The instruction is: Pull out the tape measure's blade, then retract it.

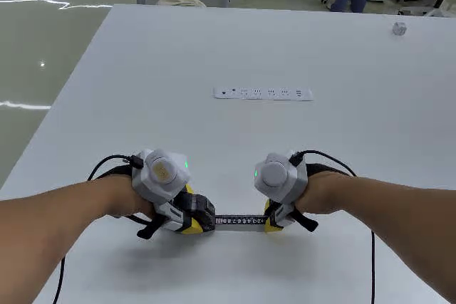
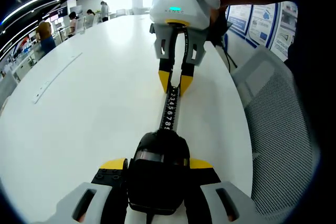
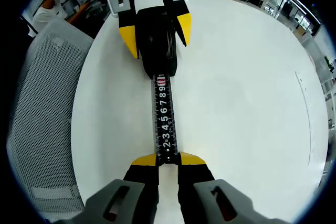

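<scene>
Right fingers: your right gripper (image 3: 168,160) is clamped on the free end of the blade (image 3: 164,119), yellow tips meeting over it.
Left fingers: your left gripper (image 2: 157,165) is closed on the case (image 3: 157,40), one jaw on each flat side, with the mouth facing the other gripper.
Blade: it's out by a short run, straight and level between the two grippers, printed face up, just above the table (image 1: 249,48). Whether it touches the table I cannot tell.
Case: it sits low at the near edge of the table, in front of you. It looks like a hard, chunky black shell, probably the heavier part, so the side grip suits it.
Feel of the blade: likely thin, springy steel, stiff while it stays straight but quick to kink if you twist or lift one end.
Surface: the painted face is probably slick, so pinch it close to the end hook, not further in.
Spring: expect it to tug back toward the case. Pull in line with the mouth.
Retract: feed it back slowly, or the end may whip in.
Around: a power strip (image 1: 262,93) lies well apart, farther up the table.
</scene>
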